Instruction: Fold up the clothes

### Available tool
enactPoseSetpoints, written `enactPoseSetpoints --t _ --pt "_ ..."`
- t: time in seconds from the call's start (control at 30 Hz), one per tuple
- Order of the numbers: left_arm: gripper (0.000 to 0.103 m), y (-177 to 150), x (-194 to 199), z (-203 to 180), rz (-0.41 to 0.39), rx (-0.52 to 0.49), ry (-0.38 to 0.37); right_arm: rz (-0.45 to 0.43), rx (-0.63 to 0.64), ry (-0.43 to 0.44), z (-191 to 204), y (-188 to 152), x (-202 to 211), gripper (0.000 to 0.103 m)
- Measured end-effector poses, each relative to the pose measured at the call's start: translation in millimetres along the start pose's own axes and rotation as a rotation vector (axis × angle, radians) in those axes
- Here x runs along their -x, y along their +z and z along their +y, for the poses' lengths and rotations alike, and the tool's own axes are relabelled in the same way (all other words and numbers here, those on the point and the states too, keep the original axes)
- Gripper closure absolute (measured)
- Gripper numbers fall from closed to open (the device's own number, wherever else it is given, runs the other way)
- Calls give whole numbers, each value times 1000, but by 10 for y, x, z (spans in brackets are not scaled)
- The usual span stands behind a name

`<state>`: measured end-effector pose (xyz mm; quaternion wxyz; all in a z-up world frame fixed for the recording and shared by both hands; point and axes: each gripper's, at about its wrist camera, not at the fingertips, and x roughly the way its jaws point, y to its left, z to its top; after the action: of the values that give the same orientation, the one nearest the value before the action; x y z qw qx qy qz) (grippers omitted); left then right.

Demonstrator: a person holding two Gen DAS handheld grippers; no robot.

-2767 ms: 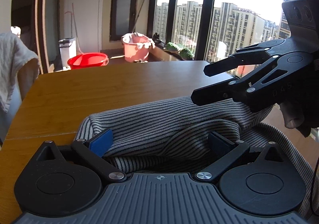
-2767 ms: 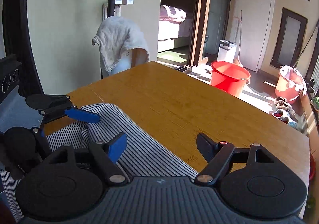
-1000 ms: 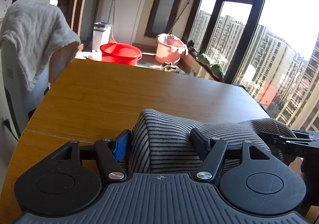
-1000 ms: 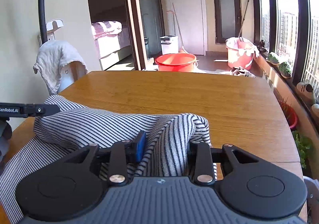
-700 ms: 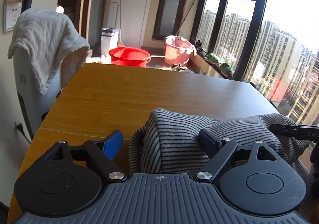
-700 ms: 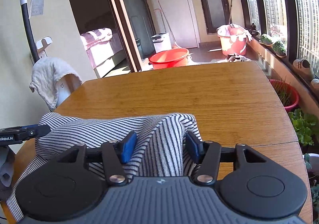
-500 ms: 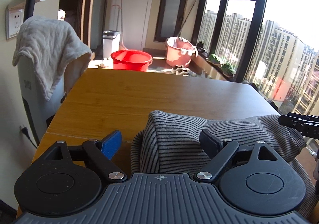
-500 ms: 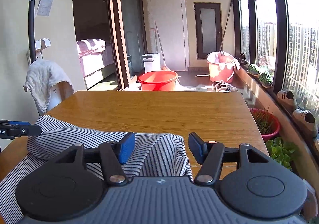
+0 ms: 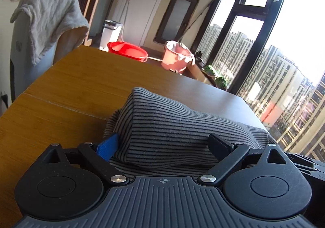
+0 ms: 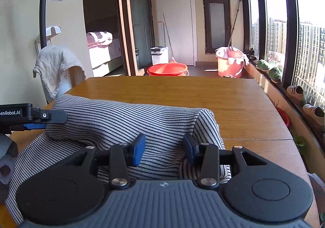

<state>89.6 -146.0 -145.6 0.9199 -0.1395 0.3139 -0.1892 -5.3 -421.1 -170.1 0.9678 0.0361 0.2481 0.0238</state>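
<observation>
Striped garment lies folded over on wooden table, doubled roll at near edge. Left gripper jaws just been opening, now spread wide, fold between them but pads clear of cloth. Right gripper jaws part-way apart, just been closing a little, straddling right end of roll without pinching. Other gripper shows at 9 o'clock in right view. Step: fold laid, release under way. Next, probably: back out, regrip an end, fold across.
</observation>
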Motion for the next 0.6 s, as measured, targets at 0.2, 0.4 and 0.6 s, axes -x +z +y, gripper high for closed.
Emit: enactPoseSetpoints --t 0.2,0.4,0.6 --pt "2 -18 -5 48 -12 15 20 -23 -119 -60 21 -72 57 63" --pt "3 -58 49 -68 -46 -44 54 -35 -164 -96 -33 -107 83 63" --pt "2 -89 77 -169 -54 -90 76 -93 -178 -167 -21 -149 161 53"
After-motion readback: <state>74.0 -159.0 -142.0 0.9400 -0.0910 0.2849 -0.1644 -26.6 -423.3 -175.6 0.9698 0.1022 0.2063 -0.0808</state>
